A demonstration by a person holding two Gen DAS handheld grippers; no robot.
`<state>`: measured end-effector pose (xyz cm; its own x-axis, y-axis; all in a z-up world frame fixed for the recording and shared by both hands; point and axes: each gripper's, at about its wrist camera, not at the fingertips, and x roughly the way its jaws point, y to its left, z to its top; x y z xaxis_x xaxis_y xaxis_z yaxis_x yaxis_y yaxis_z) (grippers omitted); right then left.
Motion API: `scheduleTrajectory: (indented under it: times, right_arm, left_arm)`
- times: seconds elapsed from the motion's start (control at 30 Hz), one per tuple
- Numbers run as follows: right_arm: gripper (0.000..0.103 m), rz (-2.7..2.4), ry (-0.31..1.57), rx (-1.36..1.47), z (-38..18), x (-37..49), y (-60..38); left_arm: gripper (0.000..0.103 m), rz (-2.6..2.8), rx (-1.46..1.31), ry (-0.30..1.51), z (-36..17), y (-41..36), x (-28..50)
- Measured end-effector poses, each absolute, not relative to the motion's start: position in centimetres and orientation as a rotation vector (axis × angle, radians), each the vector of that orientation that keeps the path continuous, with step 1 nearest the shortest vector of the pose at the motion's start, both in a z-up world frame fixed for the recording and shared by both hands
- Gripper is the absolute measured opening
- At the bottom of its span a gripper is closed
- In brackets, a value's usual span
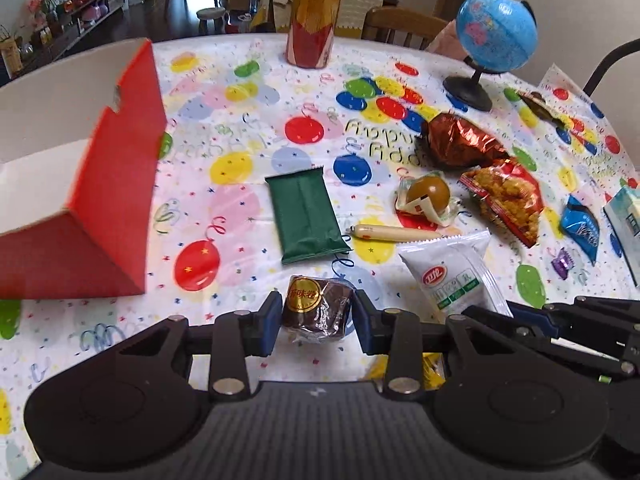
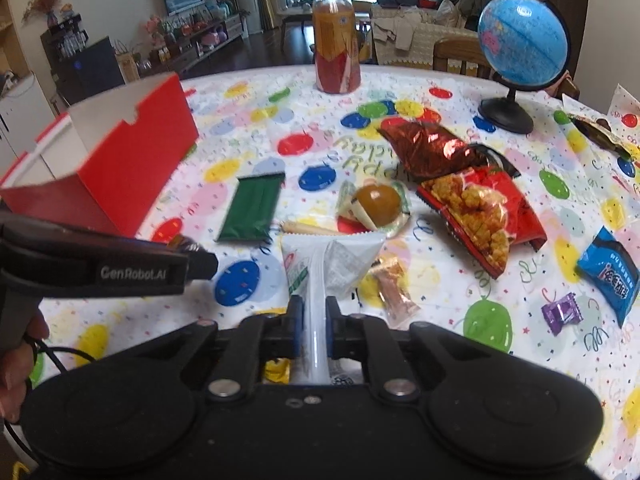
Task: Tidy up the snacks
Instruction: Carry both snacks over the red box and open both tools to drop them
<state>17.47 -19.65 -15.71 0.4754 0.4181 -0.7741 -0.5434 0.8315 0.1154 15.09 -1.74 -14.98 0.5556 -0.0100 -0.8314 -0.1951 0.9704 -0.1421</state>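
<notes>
Left wrist view: left gripper [image 1: 315, 317] squeezes a brown cake roll [image 1: 316, 309]; right gripper [image 2: 315, 330] pinches a white snack bag [image 2: 332, 258].

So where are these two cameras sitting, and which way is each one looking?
Left wrist view: sits on the left claw, looking forward and down over the balloon-print tablecloth; its claw grips a brown wrapped cake roll.
Right wrist view: sits on the right claw, pinching a white milk-snack packet; the left claw and a hand show at left.
Shared: open red cardboard box, green foil packet, blue globe.
</notes>
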Motion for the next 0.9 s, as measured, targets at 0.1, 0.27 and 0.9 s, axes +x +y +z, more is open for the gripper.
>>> scheduleTrajectory:
  times: [0.1, 0.27, 0.9]
  right_arm:
    - [0.009, 0.598, 0.875, -0.142, -14.1, 16.8, -19.6]
    - [0.009, 0.618, 0.836, -0.13, -11.0, 15.8, -18.4]
    - [0.009, 0.719, 0.772, -0.101, -4.4, 13.7, -5.9]
  left_arm:
    - [0.037, 0.125, -0.226, 0.956, -13.3, -1.4, 14.0]
    - [0.037, 0.146, -0.216, 0.912, -10.4, -0.1, 12.6]
    - [0.037, 0.234, -0.295, 0.823, -4.0, 12.8, 8.1]
